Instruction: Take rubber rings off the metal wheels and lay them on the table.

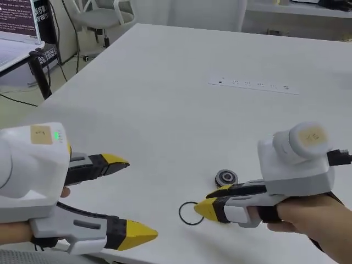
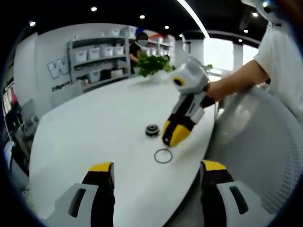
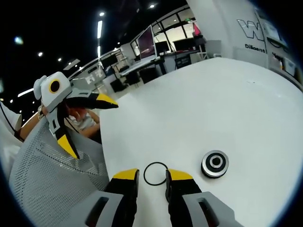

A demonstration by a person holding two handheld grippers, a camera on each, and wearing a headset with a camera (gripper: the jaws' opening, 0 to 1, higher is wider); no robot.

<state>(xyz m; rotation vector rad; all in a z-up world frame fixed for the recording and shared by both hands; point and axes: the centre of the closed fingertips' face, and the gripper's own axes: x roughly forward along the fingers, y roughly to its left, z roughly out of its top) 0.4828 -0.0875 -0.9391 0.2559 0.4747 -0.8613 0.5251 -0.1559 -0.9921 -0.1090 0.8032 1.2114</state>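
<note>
A thin black rubber ring (image 1: 180, 212) lies flat on the white table (image 1: 165, 110), close to the near edge. A small metal wheel (image 1: 225, 177) sits just beyond it, with no ring visible around it. My right gripper (image 1: 212, 202) hovers low right beside the ring, jaws only a narrow gap apart and holding nothing. In the right gripper view the ring (image 3: 155, 162) lies just ahead of the right gripper (image 3: 152, 174), the wheel (image 3: 215, 163) to its right. My left gripper (image 1: 142, 198) is wide open and empty at the near left. The left gripper view shows the ring (image 2: 155, 156), wheel (image 2: 152, 130) and right gripper (image 2: 174, 137).
A white power strip (image 1: 253, 85) lies further back on the table. A mesh chair (image 3: 47, 179) stands at the table's near edge. An office chair (image 1: 102, 16) and a desk with a monitor (image 1: 19, 19) stand beyond the far left corner.
</note>
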